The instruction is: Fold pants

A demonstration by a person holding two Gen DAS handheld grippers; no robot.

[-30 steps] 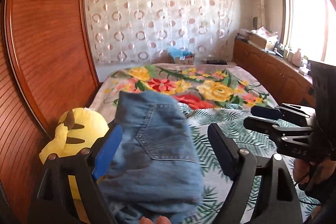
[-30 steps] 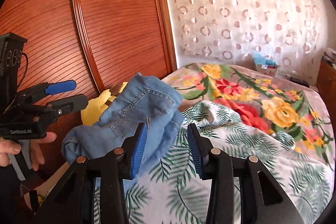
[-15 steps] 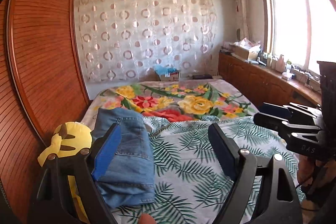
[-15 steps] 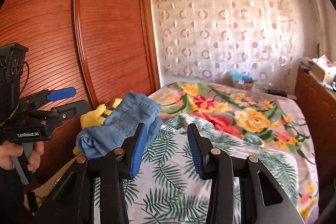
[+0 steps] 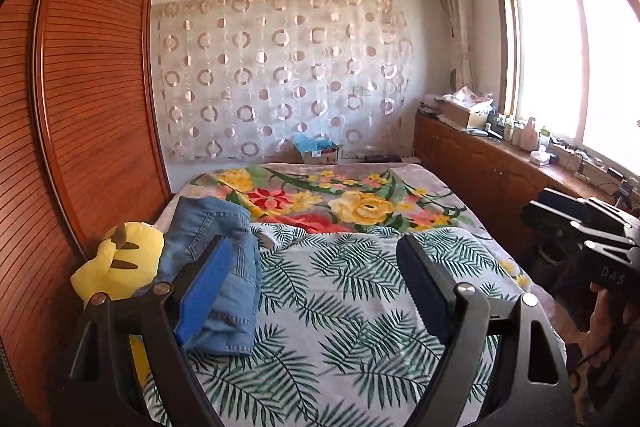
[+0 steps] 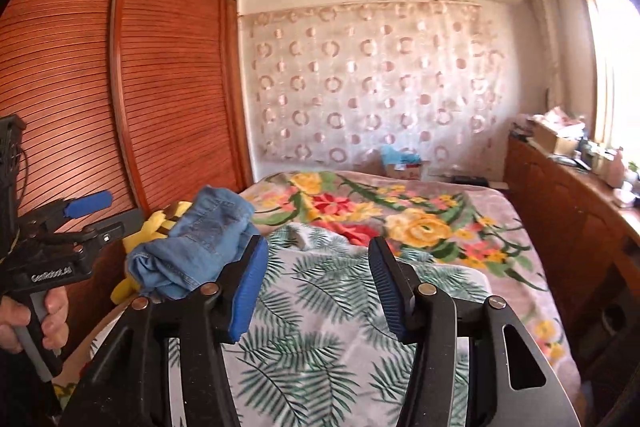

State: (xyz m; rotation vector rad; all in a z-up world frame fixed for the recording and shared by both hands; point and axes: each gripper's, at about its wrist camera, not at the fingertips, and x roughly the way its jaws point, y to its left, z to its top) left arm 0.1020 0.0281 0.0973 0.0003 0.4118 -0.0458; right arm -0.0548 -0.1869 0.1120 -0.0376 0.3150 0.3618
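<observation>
Left wrist view: the left gripper (image 5: 316, 283) stands wide apart with nothing between its pads, and only the palm-leaf sheet (image 5: 360, 315) shows through the gap. The folded denim pants (image 5: 224, 267) lie as a compact bundle at the left edge of the bed (image 5: 460, 203), on the sheet and against a yellow plush toy (image 5: 120, 263) that sits between the pants and the wooden wardrobe (image 5: 88, 99). The blue pad of the left finger overlaps the pants in this view but sits nearer the camera; contact cannot be confirmed. A floral blanket (image 5: 352, 195) covers the far half of the bed. At the right edge, the right gripper (image 5: 560, 217) appears side-on, gripped by a hand (image 5: 608, 311). Right wrist view: the right gripper (image 6: 318, 287) is parted to a moderate width, its jaws having just been opening, and it holds nothing; the pants (image 6: 200, 247) lie to the left of its left finger, clear of the gap. The left gripper (image 6: 104, 215) is visible at the left edge, held by a hand (image 6: 40, 319), with empty space between its fingers. A wooden counter (image 6: 568, 187) carrying clutter runs along the right wall beneath the window (image 5: 572, 67).
</observation>
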